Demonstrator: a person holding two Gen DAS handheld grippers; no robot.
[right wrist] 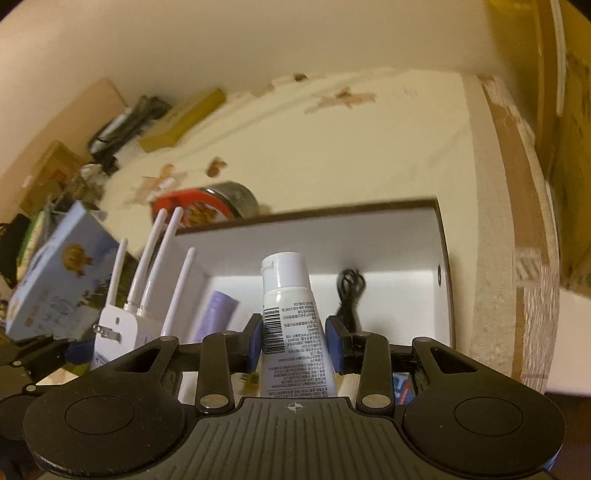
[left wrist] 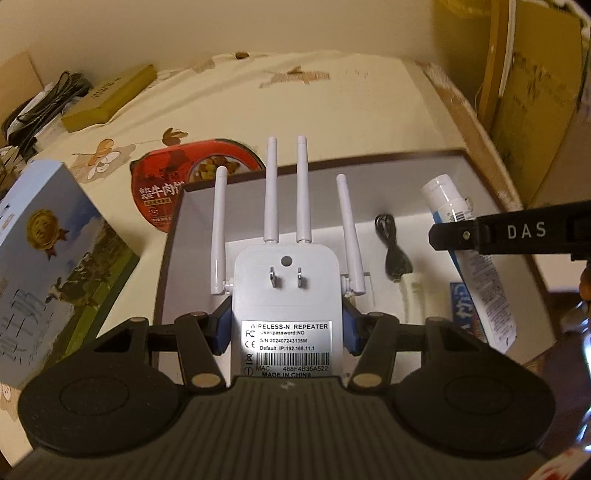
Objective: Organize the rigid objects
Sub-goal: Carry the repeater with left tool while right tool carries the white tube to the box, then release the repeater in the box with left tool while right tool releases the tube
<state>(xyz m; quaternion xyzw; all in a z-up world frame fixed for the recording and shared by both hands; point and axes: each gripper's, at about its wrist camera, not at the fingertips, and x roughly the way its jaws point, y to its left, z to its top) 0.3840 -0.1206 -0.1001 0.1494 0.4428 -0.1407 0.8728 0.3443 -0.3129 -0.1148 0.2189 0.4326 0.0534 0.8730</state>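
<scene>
White four-antenna repeater [left wrist: 284, 288], white tube [right wrist: 291, 317] with black print, blue gripper pads [right wrist: 334, 343], red-lidded bowl [left wrist: 177, 181].

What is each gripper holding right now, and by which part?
The left gripper clamps the white four-antenna wireless repeater by the sides of its body. The right gripper clamps the white plastic tube across its middle.

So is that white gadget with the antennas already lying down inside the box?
No, the left gripper clamps the white repeater by its sides, holding it above the open box.

Cream wall [left wrist: 184, 29], patterned tablecloth [left wrist: 332, 118] (warm, dim light)
</scene>
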